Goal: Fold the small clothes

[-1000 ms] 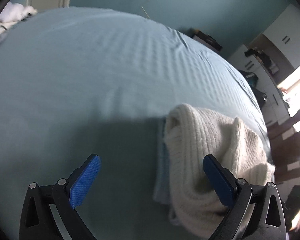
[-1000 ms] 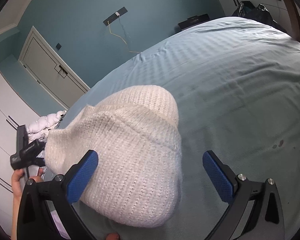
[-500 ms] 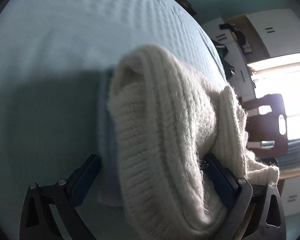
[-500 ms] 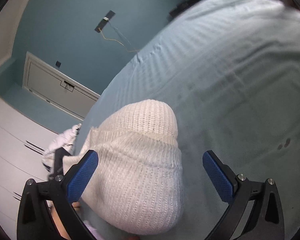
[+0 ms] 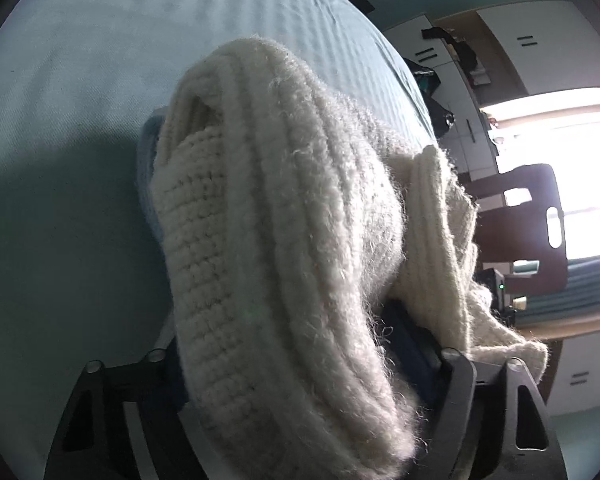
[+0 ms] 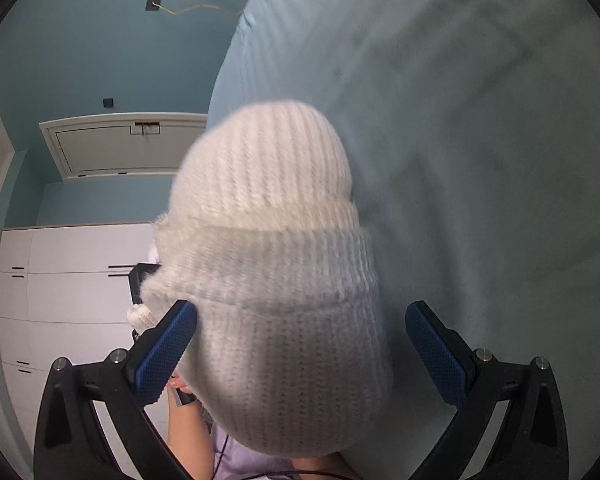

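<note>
Here, label by label:
Hat: cream knit hat on the blue bedsheet.
Left gripper: jaws closing, hat folds bulging between them.
Right gripper: jaws wide apart, hat between, unpinched.

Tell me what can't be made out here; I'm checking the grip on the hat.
- Left wrist view: the hat covers the closing left hand-held gripper's pads, so contact is unclear.
- Right wrist view: hat blurred; its underside hidden.
- The blue cloth beneath is mostly covered.
</note>
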Action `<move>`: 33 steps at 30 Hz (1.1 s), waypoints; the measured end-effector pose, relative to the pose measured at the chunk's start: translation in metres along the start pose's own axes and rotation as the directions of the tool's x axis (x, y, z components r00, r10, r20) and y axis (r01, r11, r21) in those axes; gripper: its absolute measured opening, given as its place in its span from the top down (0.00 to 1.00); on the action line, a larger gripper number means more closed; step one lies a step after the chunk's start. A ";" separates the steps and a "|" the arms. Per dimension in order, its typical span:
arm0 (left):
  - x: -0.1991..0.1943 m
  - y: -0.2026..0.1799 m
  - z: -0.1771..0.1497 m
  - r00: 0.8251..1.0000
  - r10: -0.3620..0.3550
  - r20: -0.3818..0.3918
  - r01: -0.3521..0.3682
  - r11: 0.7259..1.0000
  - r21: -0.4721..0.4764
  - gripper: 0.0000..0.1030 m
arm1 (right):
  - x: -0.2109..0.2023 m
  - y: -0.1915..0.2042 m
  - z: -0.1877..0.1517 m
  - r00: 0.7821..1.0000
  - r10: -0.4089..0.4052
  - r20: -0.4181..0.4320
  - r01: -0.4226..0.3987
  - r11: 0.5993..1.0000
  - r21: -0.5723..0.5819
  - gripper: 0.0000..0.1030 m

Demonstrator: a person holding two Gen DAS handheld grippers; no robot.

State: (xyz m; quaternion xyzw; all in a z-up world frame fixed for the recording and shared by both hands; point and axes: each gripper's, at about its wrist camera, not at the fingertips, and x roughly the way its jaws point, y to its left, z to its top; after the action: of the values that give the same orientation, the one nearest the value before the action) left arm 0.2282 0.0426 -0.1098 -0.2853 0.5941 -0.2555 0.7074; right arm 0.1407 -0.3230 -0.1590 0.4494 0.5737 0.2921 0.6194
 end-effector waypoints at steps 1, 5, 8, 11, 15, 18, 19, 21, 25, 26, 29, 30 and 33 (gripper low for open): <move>-0.002 -0.001 -0.002 1.000 0.004 0.007 -0.004 1.000 -0.003 0.30 | 0.001 -0.002 0.000 1.000 0.013 -0.004 -0.013 1.000 0.015 0.01; -0.011 -0.003 -0.011 0.998 0.028 0.050 -0.028 1.000 -0.012 0.35 | 0.010 -0.014 -0.001 0.996 0.080 -0.033 -0.076 0.992 0.099 0.01; -0.013 0.000 -0.015 0.998 0.016 0.059 -0.014 1.000 -0.020 0.36 | 0.011 -0.013 -0.001 0.993 0.103 -0.064 -0.095 0.989 0.113 0.01; -0.013 0.002 -0.017 0.998 0.014 0.058 -0.013 1.000 -0.015 0.36 | 0.013 -0.001 0.001 0.991 0.086 -0.099 -0.079 0.994 0.071 0.01; -0.014 0.010 -0.015 0.998 0.009 0.065 -0.007 1.000 -0.026 0.36 | 0.026 0.008 0.005 0.990 0.071 -0.120 -0.068 0.997 0.032 0.01; -0.017 0.008 -0.024 0.995 -0.012 0.103 0.008 0.999 0.044 0.36 | 0.035 0.005 0.009 0.987 0.108 -0.122 -0.106 0.994 0.028 0.00; -0.018 0.008 -0.027 0.993 -0.021 0.113 0.015 0.998 0.060 0.36 | 0.037 0.004 0.009 0.986 0.118 -0.122 -0.115 0.993 0.026 0.00; -0.021 0.005 -0.030 0.990 -0.033 0.135 0.023 0.997 0.076 0.36 | 0.037 0.007 0.009 0.984 0.121 -0.129 -0.122 0.993 0.006 0.01; -0.033 -0.011 -0.033 0.982 -0.058 0.182 0.033 0.990 0.140 0.37 | 0.032 0.042 0.009 0.992 0.064 -0.105 -0.075 0.992 -0.104 0.01; -0.035 -0.015 -0.032 0.981 -0.060 0.185 0.032 0.988 0.151 0.37 | 0.033 0.053 0.009 0.993 0.054 -0.101 -0.067 0.989 -0.132 0.01; -0.036 -0.021 -0.020 0.979 -0.066 0.193 0.038 0.989 0.145 0.37 | 0.029 0.083 0.023 0.997 0.036 -0.061 -0.048 0.977 -0.208 0.01; -0.036 -0.022 -0.014 0.977 -0.072 0.201 0.044 0.989 0.144 0.37 | 0.028 0.092 0.029 0.998 0.032 -0.051 -0.043 0.972 -0.231 0.01; -0.036 -0.024 0.009 0.970 -0.084 0.228 0.055 0.990 0.127 0.37 | 0.024 0.116 0.050 1.000 0.007 -0.022 -0.013 0.958 -0.287 0.01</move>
State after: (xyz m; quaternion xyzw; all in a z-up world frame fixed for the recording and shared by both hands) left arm 0.2311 0.0514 -0.0666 -0.2909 0.4802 -0.2801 0.7787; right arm 0.2111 -0.2638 -0.0696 0.3548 0.5293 0.3801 0.6704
